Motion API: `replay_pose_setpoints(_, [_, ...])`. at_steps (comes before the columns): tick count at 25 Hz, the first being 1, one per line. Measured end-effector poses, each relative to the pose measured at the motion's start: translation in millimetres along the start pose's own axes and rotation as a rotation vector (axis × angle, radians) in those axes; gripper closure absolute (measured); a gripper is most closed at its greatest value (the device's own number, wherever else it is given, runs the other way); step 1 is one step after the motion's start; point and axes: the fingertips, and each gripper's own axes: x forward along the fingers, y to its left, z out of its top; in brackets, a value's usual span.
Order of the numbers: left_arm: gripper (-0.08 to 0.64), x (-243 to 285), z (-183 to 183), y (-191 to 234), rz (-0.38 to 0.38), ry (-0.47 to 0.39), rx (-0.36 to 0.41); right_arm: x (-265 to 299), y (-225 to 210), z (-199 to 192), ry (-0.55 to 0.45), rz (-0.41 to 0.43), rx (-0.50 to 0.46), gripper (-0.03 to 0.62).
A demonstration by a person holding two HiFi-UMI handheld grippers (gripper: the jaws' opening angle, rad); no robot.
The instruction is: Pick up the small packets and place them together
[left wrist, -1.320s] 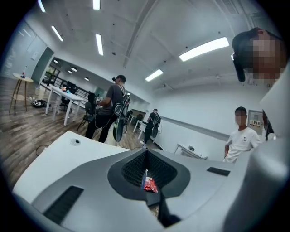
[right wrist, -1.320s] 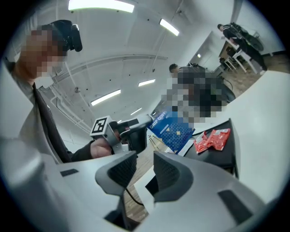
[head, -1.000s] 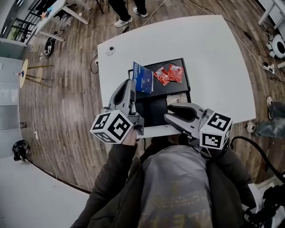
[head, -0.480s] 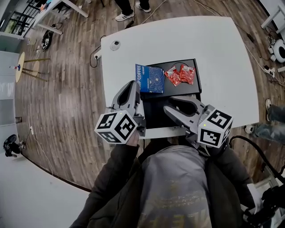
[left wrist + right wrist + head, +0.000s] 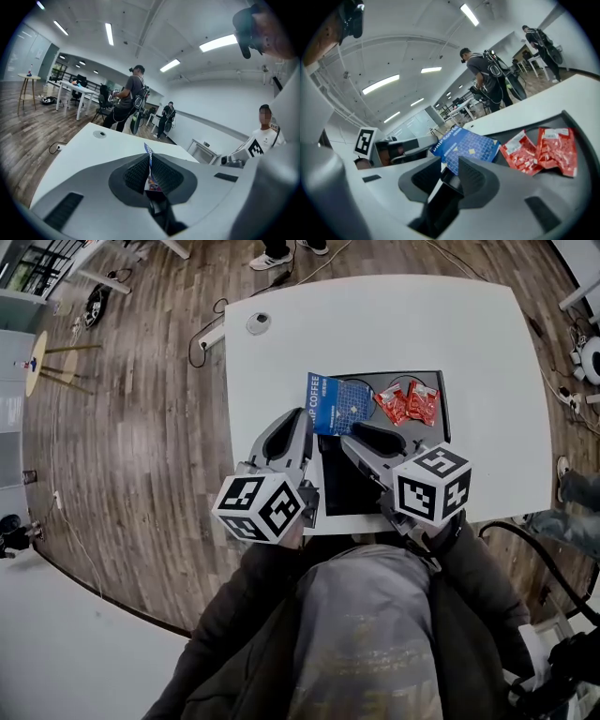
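Both tilt down toward 12 o'clock: the left tool (image 5: 302,418) pinches the blue packet (image 5: 339,407); the right tool (image 5: 362,433), at its 3 o'clock, gapes empty.

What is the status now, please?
Left gripper shut on blue packet. Right gripper open. Red packets lying on black tray. Nothing blocking.

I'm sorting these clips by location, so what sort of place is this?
Probably an open-plan office or lab workspace: long ceiling strip lights, white tables on wood flooring, and other people standing about, one wearing strapped-on equipment.
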Motion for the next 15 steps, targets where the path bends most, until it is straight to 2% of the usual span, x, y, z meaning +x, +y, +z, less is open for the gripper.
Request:
replay_pose_setpoints(2, [0.558, 1, -3, 4, -0.003, 0.008, -0.009, 6, -9, -10, 0.043, -0.035, 0.018, 0.472])
replay_pose_setpoints(4, [0.558, 2, -6, 7, -0.006, 0.02, -0.013, 9, -13, -13, 0.073, -0.068, 0.022, 0.5])
replay_pose_setpoints(8, [0.558, 7, -11, 12, -0.016, 0.056, -0.011, 13, -19, -17, 0.153, -0.146, -0.017, 0.528])
replay_pose_setpoints(15, [0.558, 11, -20, 17, -0.043, 0.102, -0.003, 8, -27, -23, 0.219, -0.224, -0.022, 0.537])
